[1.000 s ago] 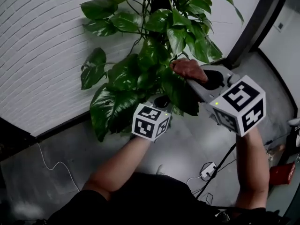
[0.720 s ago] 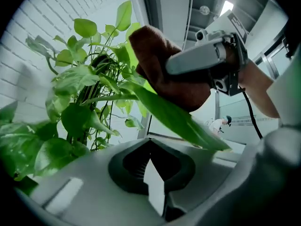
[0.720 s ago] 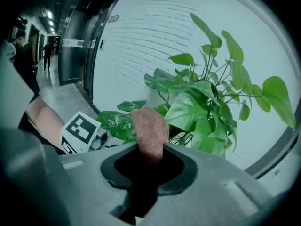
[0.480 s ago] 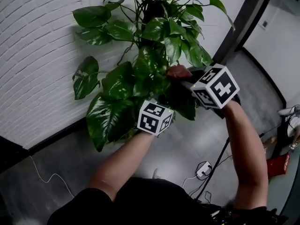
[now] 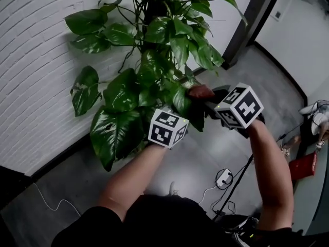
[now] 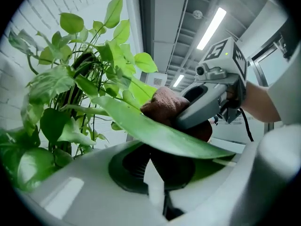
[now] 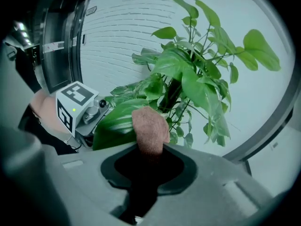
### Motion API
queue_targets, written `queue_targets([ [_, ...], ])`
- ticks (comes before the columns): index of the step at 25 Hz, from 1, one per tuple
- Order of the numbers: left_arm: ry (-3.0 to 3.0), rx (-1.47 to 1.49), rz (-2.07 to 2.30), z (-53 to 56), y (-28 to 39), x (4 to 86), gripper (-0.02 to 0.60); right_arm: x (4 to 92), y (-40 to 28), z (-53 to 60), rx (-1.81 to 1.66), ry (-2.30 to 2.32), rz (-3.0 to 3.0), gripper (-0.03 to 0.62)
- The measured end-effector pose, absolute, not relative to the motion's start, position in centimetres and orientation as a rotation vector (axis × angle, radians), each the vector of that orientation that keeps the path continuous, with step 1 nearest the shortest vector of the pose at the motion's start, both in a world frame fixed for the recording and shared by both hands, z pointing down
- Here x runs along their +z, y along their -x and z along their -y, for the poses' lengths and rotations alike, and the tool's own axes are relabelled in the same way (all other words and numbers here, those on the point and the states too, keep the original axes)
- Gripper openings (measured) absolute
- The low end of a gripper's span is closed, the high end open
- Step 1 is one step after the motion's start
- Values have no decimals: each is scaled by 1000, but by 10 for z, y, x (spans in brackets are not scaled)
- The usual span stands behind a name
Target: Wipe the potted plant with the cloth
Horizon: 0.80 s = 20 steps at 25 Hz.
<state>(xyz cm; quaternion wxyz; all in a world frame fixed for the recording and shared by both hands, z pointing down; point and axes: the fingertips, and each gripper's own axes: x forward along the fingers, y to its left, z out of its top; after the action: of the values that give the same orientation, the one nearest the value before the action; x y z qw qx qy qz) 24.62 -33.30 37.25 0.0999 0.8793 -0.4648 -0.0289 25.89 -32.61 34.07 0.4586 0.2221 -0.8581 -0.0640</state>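
Cloth (image 7: 149, 128): brownish-pink, bunched into a wad, clamped between the closed jaws of right gripper (image 7: 148, 161). Standing up past the jaw tips, pressed onto the upper face of long leaf (image 6: 155, 133).

Potted plant (image 5: 154, 50): broad glossy green foliage, several leaves mottled pale, close against white brick wall (image 5: 31, 60). Dark pot (image 5: 157, 6) high among the stems, mostly hidden by leaves.

Long leaf: lying slantwise across the jaws of left gripper (image 6: 162, 175), jaws drawn together on it from below. Cloth and right gripper touching it from above, in the left gripper view.

Left gripper, head view: low in front of the plant, tips buried under foliage, marker cube (image 5: 167, 127) facing the camera, bare forearm (image 5: 133, 179) behind it.

Right gripper, head view: just to the right of the left gripper, near but not touching it. Second marker cube (image 5: 239, 106) uppermost, cloth showing at the tips against dark leaves.

Grey floor (image 5: 205, 158): white cable (image 5: 49, 202) at lower left, white adapter (image 5: 224, 177) with leads below the grippers, red object (image 5: 302, 166) at the right edge.

Strip light (image 6: 214, 27): overhead on the ceiling, left gripper view only.
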Motion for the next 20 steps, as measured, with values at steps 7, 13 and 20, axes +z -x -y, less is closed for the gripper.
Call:
queue_targets([
  [7, -2618, -50, 1332, 323, -252, 376, 9, 354, -273, 311, -96, -600, 2097, 64],
  [13, -2624, 9, 1287, 307, -248, 386, 9, 367, -275, 289, -57, -647, 2086, 64],
  [20, -2633, 85, 1273, 291, -234, 399, 9, 380, -281, 256, -98, -699, 2070, 64],
])
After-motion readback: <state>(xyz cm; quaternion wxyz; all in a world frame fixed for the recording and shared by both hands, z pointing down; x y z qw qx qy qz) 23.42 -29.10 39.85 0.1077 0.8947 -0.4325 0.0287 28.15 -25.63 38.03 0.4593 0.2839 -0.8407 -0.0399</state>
